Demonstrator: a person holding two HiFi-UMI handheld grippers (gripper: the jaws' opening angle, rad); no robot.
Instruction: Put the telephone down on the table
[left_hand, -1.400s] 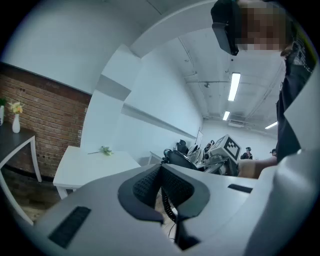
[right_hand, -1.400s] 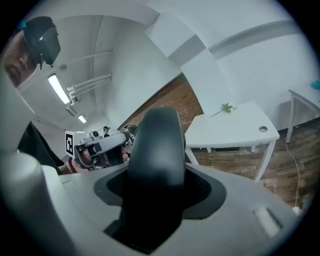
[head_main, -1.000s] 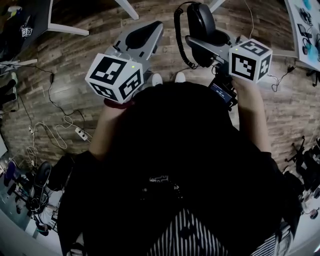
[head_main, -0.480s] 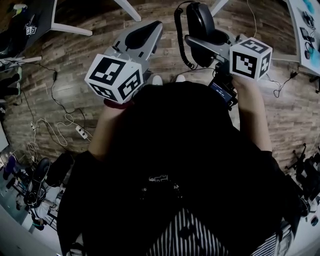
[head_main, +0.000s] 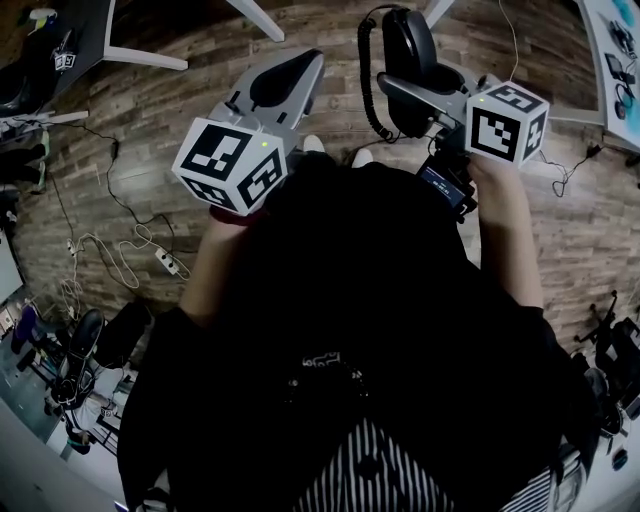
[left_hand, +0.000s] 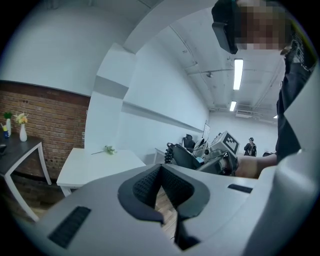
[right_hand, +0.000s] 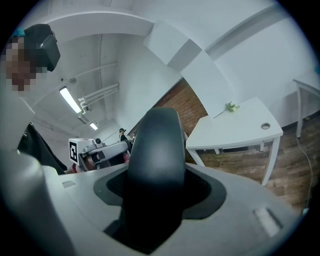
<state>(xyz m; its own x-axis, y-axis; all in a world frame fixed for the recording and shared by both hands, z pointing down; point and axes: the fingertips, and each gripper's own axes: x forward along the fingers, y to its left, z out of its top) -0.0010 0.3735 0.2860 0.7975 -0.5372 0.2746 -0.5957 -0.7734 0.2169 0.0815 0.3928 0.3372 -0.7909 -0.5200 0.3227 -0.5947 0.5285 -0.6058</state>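
My right gripper (head_main: 398, 88) is held up in front of the person's chest, shut on a black telephone handset (head_main: 408, 52). Its coiled cord (head_main: 366, 88) hangs from the handset's left end. In the right gripper view the handset (right_hand: 152, 160) stands upright between the jaws and fills the middle. My left gripper (head_main: 296, 68) is at the same height to the left, shut and empty; its pads (left_hand: 150, 186) meet in a V. A white table (right_hand: 235, 127) with a flower on it stands ahead, the same white table (left_hand: 95, 162) showing in the left gripper view.
Below is a wooden floor (head_main: 160, 110) with loose cables and a power strip (head_main: 165, 262). White table legs (head_main: 255, 18) show at the top, a dark table (left_hand: 15, 150) by a brick wall to the left, and a white tabletop (head_main: 605, 60) with small items at top right.
Both grippers have drifted slightly to the right and up in the head view. The handset stays in the right gripper's hold.
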